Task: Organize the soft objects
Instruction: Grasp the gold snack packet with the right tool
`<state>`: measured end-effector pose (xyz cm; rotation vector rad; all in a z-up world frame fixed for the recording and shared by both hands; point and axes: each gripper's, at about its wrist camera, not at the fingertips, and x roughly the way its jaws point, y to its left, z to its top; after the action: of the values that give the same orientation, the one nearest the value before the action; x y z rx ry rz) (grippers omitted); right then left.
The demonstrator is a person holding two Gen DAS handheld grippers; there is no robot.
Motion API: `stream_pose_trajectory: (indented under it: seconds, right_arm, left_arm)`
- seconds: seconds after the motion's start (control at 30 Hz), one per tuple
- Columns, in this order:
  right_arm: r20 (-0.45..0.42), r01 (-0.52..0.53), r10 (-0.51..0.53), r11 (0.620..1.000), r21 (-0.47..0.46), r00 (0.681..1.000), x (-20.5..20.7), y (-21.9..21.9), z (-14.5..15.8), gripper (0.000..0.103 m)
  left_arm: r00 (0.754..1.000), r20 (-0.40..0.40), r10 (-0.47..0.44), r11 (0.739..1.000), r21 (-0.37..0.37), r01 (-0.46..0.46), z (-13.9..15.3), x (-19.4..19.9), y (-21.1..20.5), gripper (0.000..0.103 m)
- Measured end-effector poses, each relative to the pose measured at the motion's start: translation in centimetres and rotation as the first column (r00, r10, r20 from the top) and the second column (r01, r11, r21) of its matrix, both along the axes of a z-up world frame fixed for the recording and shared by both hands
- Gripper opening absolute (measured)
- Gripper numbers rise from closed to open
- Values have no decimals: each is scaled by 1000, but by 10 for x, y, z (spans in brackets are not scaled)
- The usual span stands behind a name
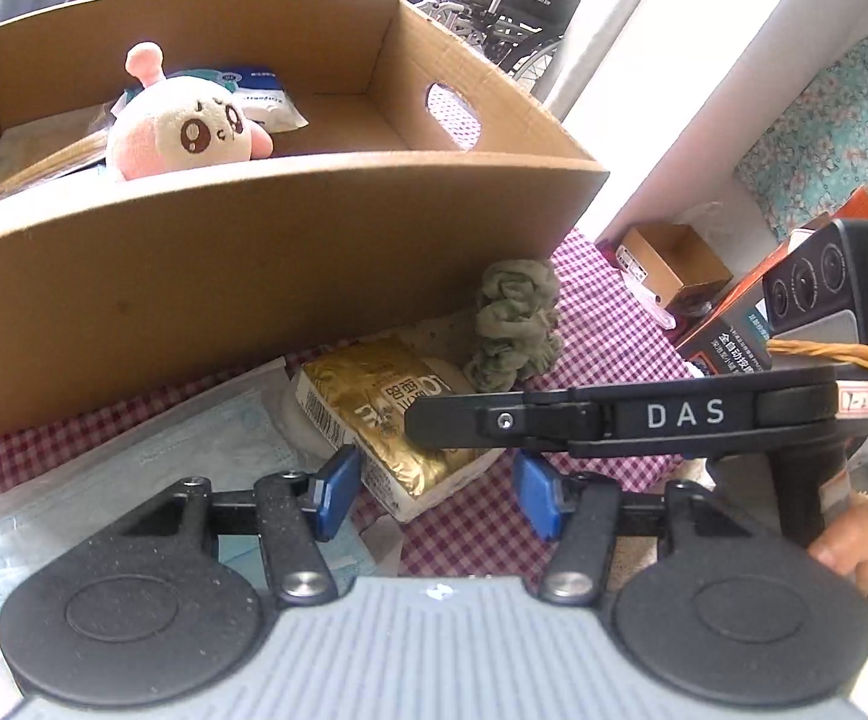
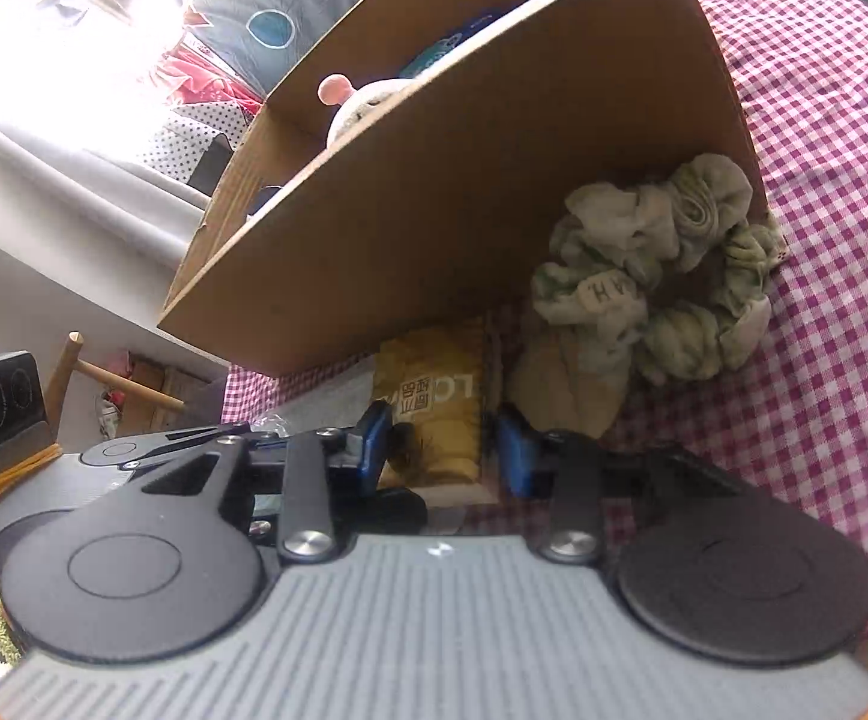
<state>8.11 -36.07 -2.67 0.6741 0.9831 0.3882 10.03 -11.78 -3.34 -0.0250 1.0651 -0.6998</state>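
A gold tissue pack [image 1: 374, 408] lies on the checked tablecloth [image 1: 608, 324] in front of the cardboard box [image 1: 254, 252]. My left gripper [image 1: 439, 495] is open, its blue pads either side of the pack's near end. The right gripper's finger [image 1: 554, 420] reaches across the pack from the right. In the right wrist view my right gripper [image 2: 443, 453] has both pads against the sides of the gold tissue pack [image 2: 434, 414]. A green scrunchie [image 1: 515, 324] rests by the box corner. A pink plush [image 1: 188, 126] and some packets sit inside the box.
A clear bag of blue face masks [image 1: 134, 468] lies left of the pack. Beige cloth [image 2: 566, 384] sits under the scrunchie [image 2: 662, 276]. Beyond the table's right edge are a small open carton [image 1: 674, 264] and an orange-black box [image 1: 728, 336]. A hand [image 1: 854, 546] holds the right gripper.
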Motion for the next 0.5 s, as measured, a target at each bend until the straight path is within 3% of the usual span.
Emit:
stream_pose_trajectory:
  seconds: [0.13,0.33,0.5]
  right_arm:
    - [70,-1,1,1000,-2,998,-9,4,32,37]
    - [193,-23,28,999,-26,981,16,4,88,38]
    - [182,-23,28,999,-29,983,49,-10,112,38]
  left_arm:
    - [1000,23,-14,999,-29,14,24,-2,4,57]
    - [986,163,-30,998,-42,37,73,8,4,58]
    - [993,110,-42,994,-96,52,92,44,-3,57]
